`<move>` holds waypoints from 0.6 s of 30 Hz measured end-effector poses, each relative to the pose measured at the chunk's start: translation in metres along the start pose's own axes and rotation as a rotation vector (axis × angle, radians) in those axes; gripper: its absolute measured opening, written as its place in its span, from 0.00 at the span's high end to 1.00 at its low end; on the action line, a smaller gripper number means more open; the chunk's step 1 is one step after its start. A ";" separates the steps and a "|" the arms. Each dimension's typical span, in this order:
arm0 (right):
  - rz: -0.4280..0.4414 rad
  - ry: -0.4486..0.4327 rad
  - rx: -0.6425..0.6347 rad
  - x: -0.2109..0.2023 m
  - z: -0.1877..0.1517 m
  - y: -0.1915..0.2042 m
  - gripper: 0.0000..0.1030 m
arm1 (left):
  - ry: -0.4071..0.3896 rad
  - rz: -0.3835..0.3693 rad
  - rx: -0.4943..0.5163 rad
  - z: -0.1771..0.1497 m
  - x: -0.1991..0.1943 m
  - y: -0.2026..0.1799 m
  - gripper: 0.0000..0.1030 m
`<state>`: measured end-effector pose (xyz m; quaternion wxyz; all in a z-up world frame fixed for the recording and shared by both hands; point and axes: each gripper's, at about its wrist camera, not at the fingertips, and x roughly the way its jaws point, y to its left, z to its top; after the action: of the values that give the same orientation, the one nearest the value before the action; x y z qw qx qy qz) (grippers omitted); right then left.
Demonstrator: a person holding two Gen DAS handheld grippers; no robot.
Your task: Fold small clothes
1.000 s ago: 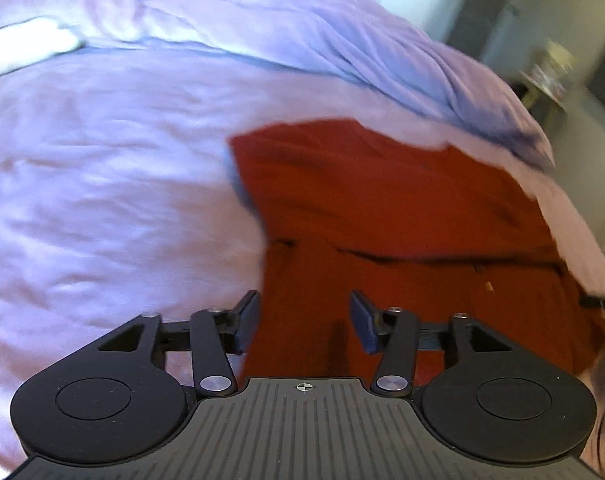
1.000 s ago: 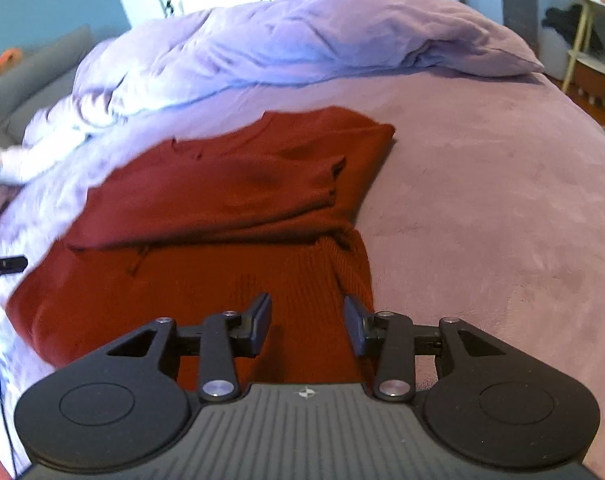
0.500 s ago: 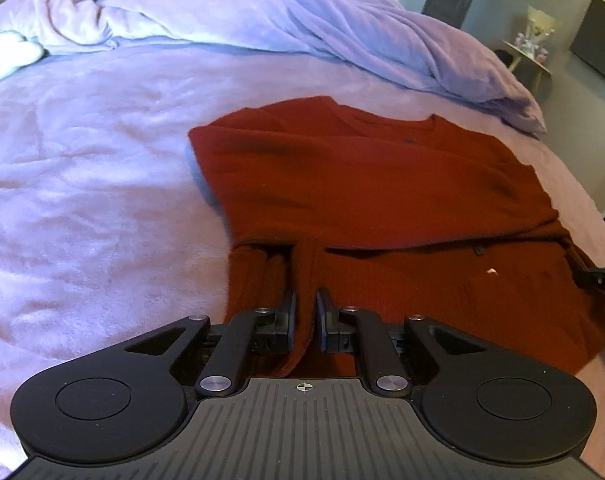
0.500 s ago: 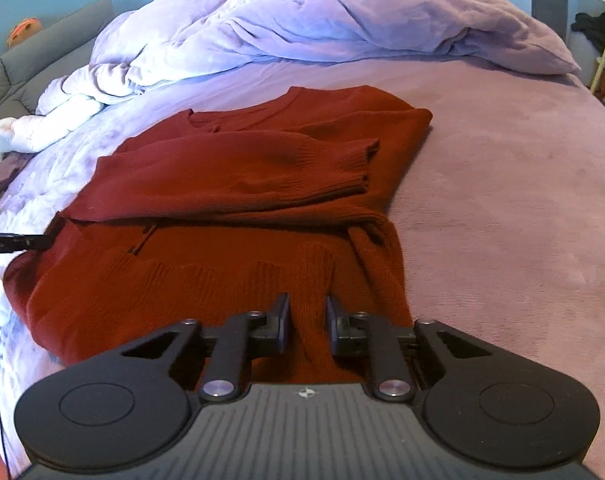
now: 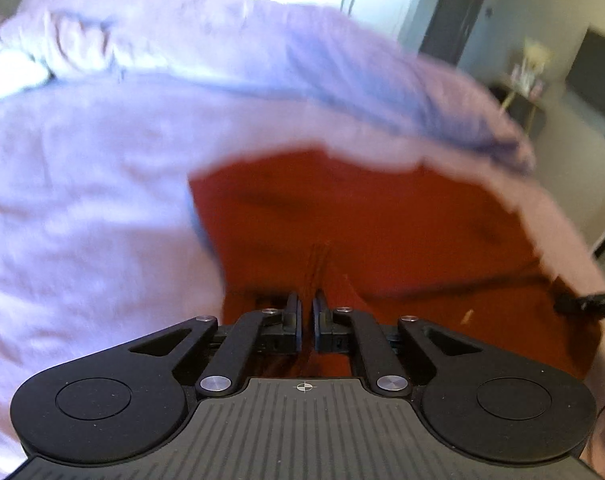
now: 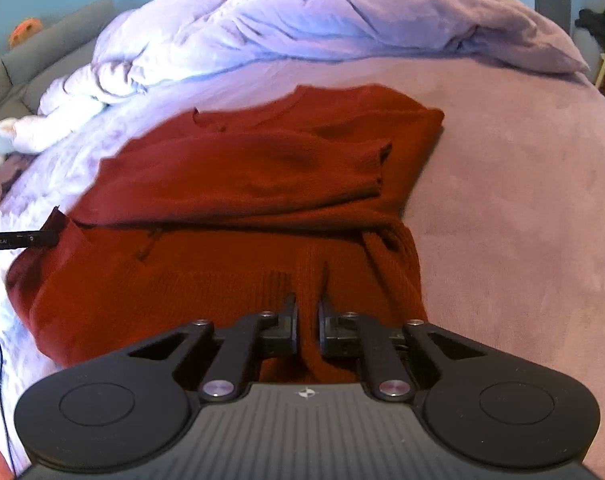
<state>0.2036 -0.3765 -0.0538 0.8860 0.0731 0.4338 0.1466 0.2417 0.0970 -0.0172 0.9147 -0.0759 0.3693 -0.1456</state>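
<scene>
1. A rust-red knitted sweater (image 6: 238,168) lies spread on a bed covered with a lilac plush bedspread (image 6: 522,208), its sleeves folded across the body.
2. The left claw (image 5: 307,316) is nearly closed, pinching a bunched ridge of the sweater's (image 5: 342,208) near hem between its black fingers (image 5: 293,314).
3. The right claw (image 6: 307,320) is likewise clamped on a raised fold of the hem, near the sweater's right side edge.
4. In the right wrist view, the tip of the left claw (image 6: 42,237) meets the sweater's far left corner, where the fabric is lifted slightly.
5. In the left wrist view, which is blurred, the tip of the right claw (image 5: 590,302) shows at the sweater's right edge.
6. A rumpled pale lavender duvet (image 6: 322,12) is heaped at the head of the bed, beyond the sweater's neckline.
7. A grey sofa (image 6: 34,64) stands to the left of the bed, with an orange soft toy (image 6: 25,30) on its back.
</scene>
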 end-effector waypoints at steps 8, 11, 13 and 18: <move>0.042 -0.234 0.056 -0.022 0.066 0.000 0.93 | -0.169 0.062 -0.050 0.063 0.004 0.012 0.93; -0.001 -0.268 0.093 -0.005 0.087 -0.006 0.93 | -0.108 0.121 -0.072 0.064 0.040 0.021 0.91; -0.044 -0.238 0.100 0.017 0.095 -0.009 0.92 | -0.014 0.119 -0.089 0.054 0.064 0.027 0.87; -0.079 -0.065 0.103 0.063 0.090 -0.019 0.87 | 0.030 0.051 -0.097 0.033 0.073 0.036 0.27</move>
<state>0.3147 -0.3744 -0.0508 0.8998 0.1061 0.4143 0.0864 0.3223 0.1090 -0.0504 0.9076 -0.1086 0.3916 -0.1052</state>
